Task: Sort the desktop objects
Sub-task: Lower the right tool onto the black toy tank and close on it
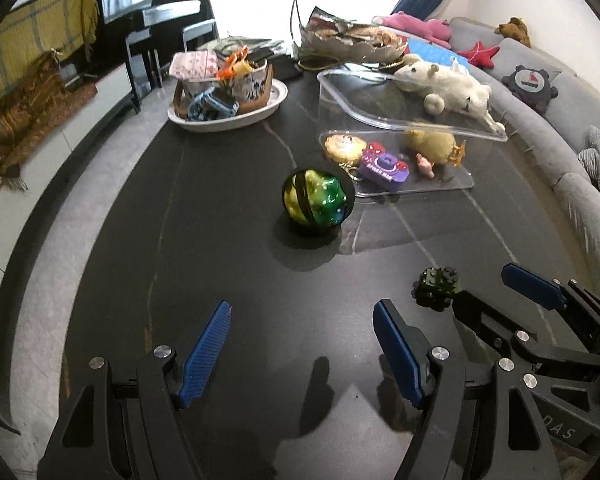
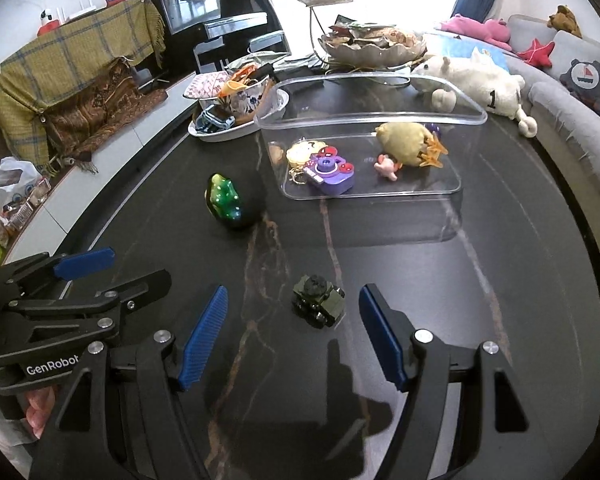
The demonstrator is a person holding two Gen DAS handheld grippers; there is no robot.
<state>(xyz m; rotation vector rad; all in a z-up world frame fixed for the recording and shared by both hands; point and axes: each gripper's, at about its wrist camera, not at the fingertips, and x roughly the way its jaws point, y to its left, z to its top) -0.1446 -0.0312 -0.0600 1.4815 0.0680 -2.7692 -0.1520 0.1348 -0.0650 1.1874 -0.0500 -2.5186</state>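
While my right gripper [image 2: 292, 332] stands with its blue pads wide apart and nothing between them, the small green toy car [image 2: 318, 306] sits on the dark table [image 2: 520, 280] just ahead, roughly centred in the gap. My left gripper [image 1: 300, 352] is spread the same way and holds nothing; the shiny green ball [image 1: 318, 196] lies farther out in front of it, close to the near wall of the clear plastic box [image 2: 466, 114]. That box already holds a purple toy camera [image 2: 330, 174], a round yellow keychain [image 2: 304, 152], a tiny pink figure [image 2: 386, 168] and a yellow plush chick [image 2: 406, 144], so I judge the car and the ball are the two pieces left loose. To take the car well, I would ease the right gripper forward and low until the pads flank its body, square them to its sides, then close gently, since it looks like loose bricks that could shed parts.
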